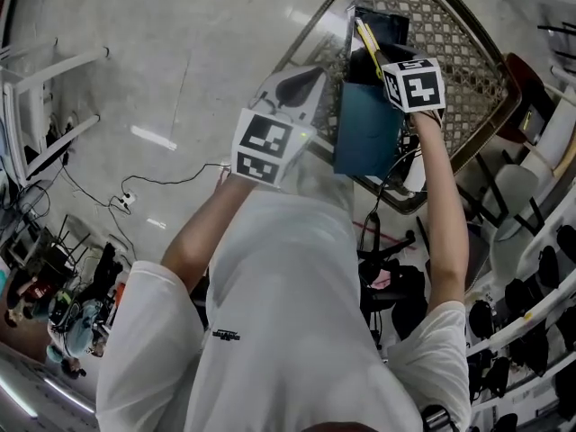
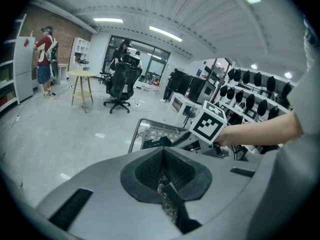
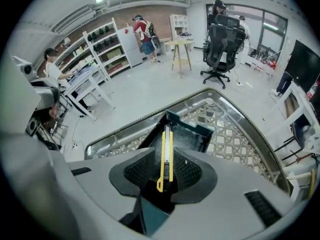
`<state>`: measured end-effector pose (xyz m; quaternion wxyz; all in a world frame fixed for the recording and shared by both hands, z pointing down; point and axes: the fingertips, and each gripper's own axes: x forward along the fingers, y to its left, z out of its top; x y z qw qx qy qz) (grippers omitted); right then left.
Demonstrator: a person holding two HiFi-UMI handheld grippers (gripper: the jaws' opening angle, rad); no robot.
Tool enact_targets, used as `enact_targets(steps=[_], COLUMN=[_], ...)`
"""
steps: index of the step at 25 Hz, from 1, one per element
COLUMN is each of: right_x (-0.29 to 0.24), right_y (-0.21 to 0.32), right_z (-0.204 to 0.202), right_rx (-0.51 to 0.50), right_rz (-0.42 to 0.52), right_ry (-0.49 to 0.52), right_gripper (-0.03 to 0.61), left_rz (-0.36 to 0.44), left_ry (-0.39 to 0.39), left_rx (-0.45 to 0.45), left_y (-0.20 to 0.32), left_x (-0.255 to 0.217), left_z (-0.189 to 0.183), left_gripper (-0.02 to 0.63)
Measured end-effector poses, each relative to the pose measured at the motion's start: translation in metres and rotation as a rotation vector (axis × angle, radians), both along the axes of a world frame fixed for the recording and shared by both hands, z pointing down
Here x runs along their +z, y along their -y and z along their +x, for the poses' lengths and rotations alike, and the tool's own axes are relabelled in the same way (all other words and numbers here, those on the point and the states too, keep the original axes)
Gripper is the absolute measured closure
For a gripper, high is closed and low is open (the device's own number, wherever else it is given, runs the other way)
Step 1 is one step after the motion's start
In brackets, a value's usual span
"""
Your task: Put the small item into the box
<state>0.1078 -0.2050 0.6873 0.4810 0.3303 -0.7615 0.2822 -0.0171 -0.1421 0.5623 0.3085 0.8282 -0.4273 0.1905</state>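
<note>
Right claw (image 3: 165, 159) clamped on yellow utility knife (image 3: 165, 141), pointing at open teal box (image 3: 200, 136) on lattice bench (image 3: 240, 134); left claw (image 2: 164, 176) closed, empty

Cutter (image 3: 165, 159): yellow, with a silver strip down the middle. Box (image 1: 367, 129): dark teal outside, near black within. Table (image 3: 235, 134): pale metal, woven in an open lattice. Left gripper (image 2: 163, 156) and right gripper (image 3: 165, 154): grey, with black ribbed pads (image 3: 137, 171); white cubes (image 1: 414, 85) printed with black squares. Shirt (image 1: 279, 313): white.
</note>
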Motion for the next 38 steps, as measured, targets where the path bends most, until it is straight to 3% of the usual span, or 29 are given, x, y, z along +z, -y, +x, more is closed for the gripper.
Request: enact_targets(steps=[25, 31, 38], right_x=[-0.239, -0.302, -0.354], right_y=[-0.071, -0.086, -0.102], right_z=[0.011, 0.022, 0.035], right_rx=[0.247, 0.319, 0.376], right_rz=[0.447, 0.625, 0.787], right_ry=[0.249, 0.276, 0.325], right_gripper=[0.509, 0.558, 0.560], left_rz=[0.154, 0.223, 0.294], left_ry=[-0.029, -0.049, -0.062], left_rx=[-0.052, -0.080, -0.083], left_y=[-0.047, -0.051, -0.052], left_x=[-0.141, -0.180, -0.216], left_z=[0.001, -0.001, -0.002], left_gripper=[0.611, 0.611, 0.611])
